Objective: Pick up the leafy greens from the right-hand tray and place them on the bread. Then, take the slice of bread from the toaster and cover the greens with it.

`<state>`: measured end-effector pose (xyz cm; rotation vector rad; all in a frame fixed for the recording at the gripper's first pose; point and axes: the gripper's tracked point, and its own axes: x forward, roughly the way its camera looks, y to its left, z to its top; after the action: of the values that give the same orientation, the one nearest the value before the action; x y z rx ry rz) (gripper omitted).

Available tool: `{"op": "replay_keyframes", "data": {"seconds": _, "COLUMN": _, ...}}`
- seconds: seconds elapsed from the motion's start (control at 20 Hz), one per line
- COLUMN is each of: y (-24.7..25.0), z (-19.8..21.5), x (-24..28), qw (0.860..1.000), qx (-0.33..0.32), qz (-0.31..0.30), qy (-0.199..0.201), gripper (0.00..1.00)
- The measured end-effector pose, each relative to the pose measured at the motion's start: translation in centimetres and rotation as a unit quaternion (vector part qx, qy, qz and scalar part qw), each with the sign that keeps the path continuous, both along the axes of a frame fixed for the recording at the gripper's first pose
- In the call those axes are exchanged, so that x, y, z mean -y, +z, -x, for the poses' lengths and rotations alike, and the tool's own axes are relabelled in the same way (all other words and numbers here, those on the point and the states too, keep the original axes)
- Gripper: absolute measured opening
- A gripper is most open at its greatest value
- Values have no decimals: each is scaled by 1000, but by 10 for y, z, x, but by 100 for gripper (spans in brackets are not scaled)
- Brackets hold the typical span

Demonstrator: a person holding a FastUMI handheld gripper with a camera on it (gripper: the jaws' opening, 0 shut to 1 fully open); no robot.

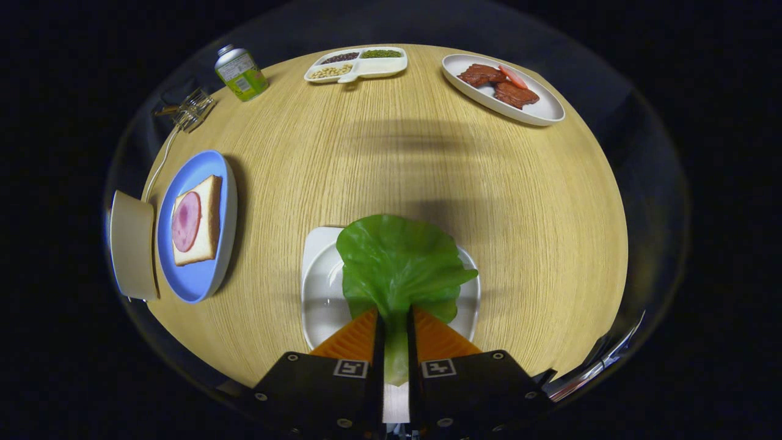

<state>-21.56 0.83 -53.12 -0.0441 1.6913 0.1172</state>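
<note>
I have the gripper [394,318] clamped on the stem end of the leafy greens [397,263], both fingers pressing the pale stalk between them while the broad leaf fans out just ahead of the fingertips, over the white tray [317,287] it came from. I cannot tell whether the leaf is fully clear of the tray or its front edge is resting on it. The bread [198,221] sits well off to my left on the blue plate [198,281], already topped with a round slice of ham [186,221], and the toaster [131,244] stands just beyond that plate. My worry is the grip: I hold only the narrow stalk, so the floppy leaf could swing or fold as I carry it across the wooden table [397,159], and it may land crumpled or hanging off the bread. If the leaf catches the tray's rim, it could slide out of the fingers. Coming in low toward the plate, I could nudge its rim or brush the ham out of place, and the toaster so close behind leaves little room to overshoot. The far dishes, the meat plate [537,110] and the divided bean dish [357,64], look safely out of my path.
</note>
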Motion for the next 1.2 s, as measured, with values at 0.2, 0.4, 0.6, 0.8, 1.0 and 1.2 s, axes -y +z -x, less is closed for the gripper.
{"op": "replay_keyframes", "data": {"seconds": 0.2, "y": 8, "z": -1, "x": -2, "qw": 1000, "qx": 12, "qz": -10, "qy": -23, "gripper": 3}}
{"op": "replay_keyframes", "data": {"seconds": 0.4, "y": 35, "z": -16, "x": -20, "qw": 998, "qx": 41, "qz": -35, "qy": -42, "gripper": 3}}
{"op": "replay_keyframes", "data": {"seconds": 0.6, "y": 65, "z": -37, "x": -51, "qw": 995, "qx": 74, "qz": -65, "qy": -37, "gripper": 3}}
{"op": "replay_keyframes", "data": {"seconds": 0.8, "y": 85, "z": -57, "x": -85, "qw": 992, "qx": 95, "qz": -85, "qy": -17, "gripper": 3}}
{"op": "replay_keyframes", "data": {"seconds": 1.0, "y": 86, "z": -64, "x": -123, "qw": 991, "qx": 95, "qz": -97, "qy": 1, "gripper": 3}}
{"op": "replay_keyframes", "data": {"seconds": 1.2, "y": 74, "z": -66, "x": -160, "qw": 991, "qx": 84, "qz": -101, "qy": 17, "gripper": 3}}
